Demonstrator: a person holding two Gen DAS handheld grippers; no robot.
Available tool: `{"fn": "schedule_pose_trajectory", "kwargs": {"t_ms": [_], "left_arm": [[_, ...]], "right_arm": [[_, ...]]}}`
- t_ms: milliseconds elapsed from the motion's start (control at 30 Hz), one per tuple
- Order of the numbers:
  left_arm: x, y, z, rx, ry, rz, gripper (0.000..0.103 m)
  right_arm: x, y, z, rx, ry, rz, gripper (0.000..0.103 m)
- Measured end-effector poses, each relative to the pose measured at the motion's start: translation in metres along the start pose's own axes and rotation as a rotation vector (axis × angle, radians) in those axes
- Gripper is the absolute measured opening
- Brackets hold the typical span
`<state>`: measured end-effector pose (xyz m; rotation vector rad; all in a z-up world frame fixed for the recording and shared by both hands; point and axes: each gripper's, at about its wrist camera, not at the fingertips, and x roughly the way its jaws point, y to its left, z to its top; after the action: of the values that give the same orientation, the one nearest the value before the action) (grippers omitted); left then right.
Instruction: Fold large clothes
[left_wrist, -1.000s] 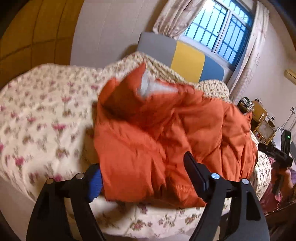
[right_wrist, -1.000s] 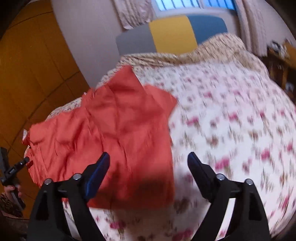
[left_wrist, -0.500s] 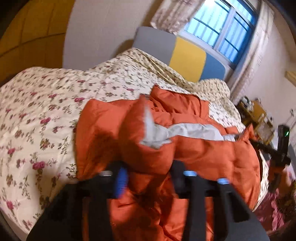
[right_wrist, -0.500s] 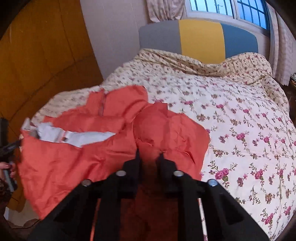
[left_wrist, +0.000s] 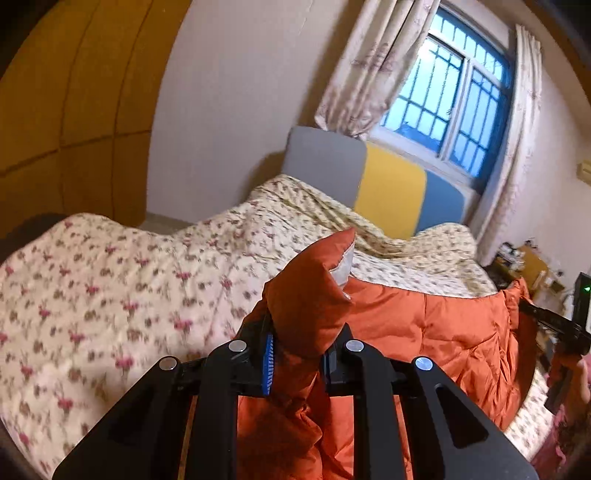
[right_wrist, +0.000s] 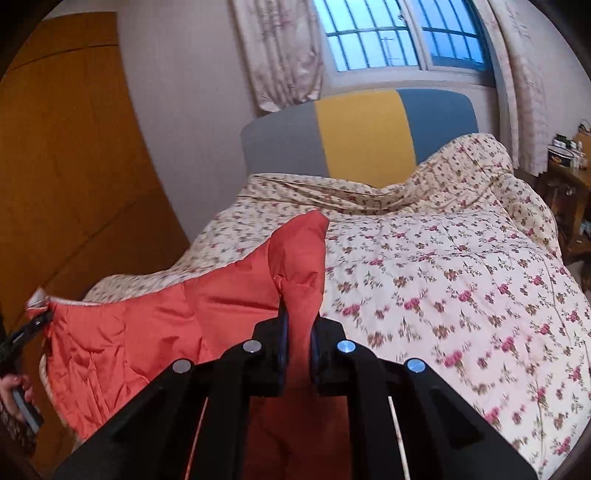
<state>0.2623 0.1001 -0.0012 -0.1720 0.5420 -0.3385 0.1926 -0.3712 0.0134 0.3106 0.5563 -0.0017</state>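
change: both grippers went from jaws spread wide over the orange padded jacket (left_wrist: 424, 332) a second ago to clamped on it; the jacket's near edge, which lay flat on the bed (right_wrist: 443, 277), is now pulled up off the quilt
change, views: more wall and window showing in both wrist views than before, less quilt, so both hands look to have come up and forward with the fabric
meaning for task: grasp phase looks done, lift of the near edge under way; likely the start of a fold toward the headboard (right_wrist: 362, 136), fold itself not yet laid
left gripper (left_wrist: 297, 360): jaws nearly closed and finishing their squeeze, a thick bunch of orange fabric pinched between them, a peak of jacket with pale lining standing up above the pads
right gripper (right_wrist: 297, 350): jaws closed tight on a narrow ridge of the orange fabric, which rises in a peak just past the tips
jacket position: stretched between the two grippers, upper edge taut and raised; lower part hangs or drapes toward the bed's near side, whether it touches the quilt there is not visible
other gripper seen: right one at far right edge of left view, left one at far left edge of right view, each held in a hand
risk: slippery puffy fabric, bunch could slide out if pulled unevenly
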Motion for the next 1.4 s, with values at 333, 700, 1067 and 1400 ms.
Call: {"fn": "schedule_pose_trajectory", "kwargs": {"t_ms": [333, 700, 1067, 1400], "left_arm": [[0.100, 0.001, -0.020, -0.005, 0.061, 0.185, 0.019], [0.171, 0.025, -0.062, -0.048, 0.231, 0.250, 0.031], [0.193, 0.033, -0.072, -0.096, 0.276, 0.234, 0.044], [0.101, 0.012, -0.051, -0.076, 0.095, 0.285, 0.084]], "right_arm": [[0.113, -0.022, -0.031, 0.042, 0.117, -0.158, 0.010], [0.178, -0.053, -0.069, 0.088, 0.257, -0.259, 0.020], [0.197, -0.047, -0.076, 0.048, 0.279, -0.341, 0.026], [0.123, -0.045, -0.054, 0.132, 0.092, -0.176, 0.049]]}}
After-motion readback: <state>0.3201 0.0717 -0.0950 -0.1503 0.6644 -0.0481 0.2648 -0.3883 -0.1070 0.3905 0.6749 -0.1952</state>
